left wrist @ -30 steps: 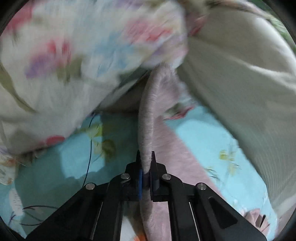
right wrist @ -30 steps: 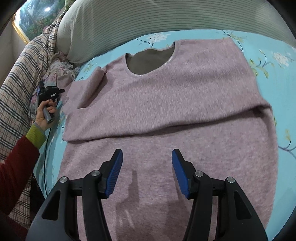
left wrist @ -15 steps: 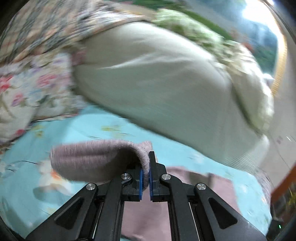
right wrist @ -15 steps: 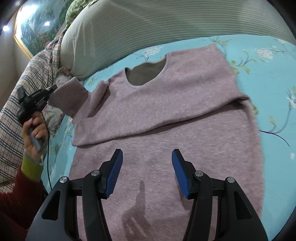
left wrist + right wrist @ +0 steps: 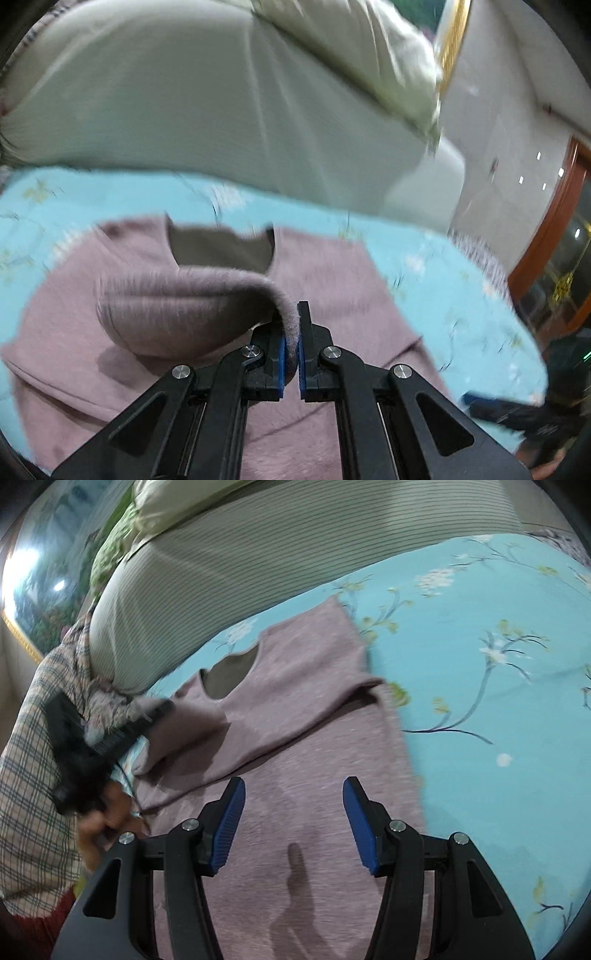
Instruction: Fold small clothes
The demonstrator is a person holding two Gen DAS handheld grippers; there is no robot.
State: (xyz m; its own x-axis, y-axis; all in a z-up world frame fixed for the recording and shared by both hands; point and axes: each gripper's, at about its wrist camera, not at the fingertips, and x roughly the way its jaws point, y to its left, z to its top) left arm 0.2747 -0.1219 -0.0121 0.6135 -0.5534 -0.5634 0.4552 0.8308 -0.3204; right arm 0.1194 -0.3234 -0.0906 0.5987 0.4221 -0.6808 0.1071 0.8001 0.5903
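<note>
A mauve knit sweater (image 5: pixel 303 709) lies on a turquoise floral bedsheet (image 5: pixel 480 635), neck hole toward the pillows, one side folded over its front. My left gripper (image 5: pixel 290 332) is shut on the sweater's left sleeve (image 5: pixel 177 295) and holds it lifted over the sweater body (image 5: pixel 332 273). In the right wrist view the left gripper (image 5: pixel 162 709) shows blurred at the left with the sleeve end (image 5: pixel 184 727). My right gripper (image 5: pixel 293 794) is open and empty, hovering above the sweater's lower part.
A large striped grey-green pillow (image 5: pixel 295 546) lies behind the sweater, also in the left wrist view (image 5: pixel 221 110). A plaid blanket (image 5: pixel 33 738) is bunched at the left. A wall and wooden door frame (image 5: pixel 546 229) are past the bed's right edge.
My left gripper has swung the sleeve up from the bed's left side and over the sweater body. The right gripper stayed open, drifting a little toward the hem.
</note>
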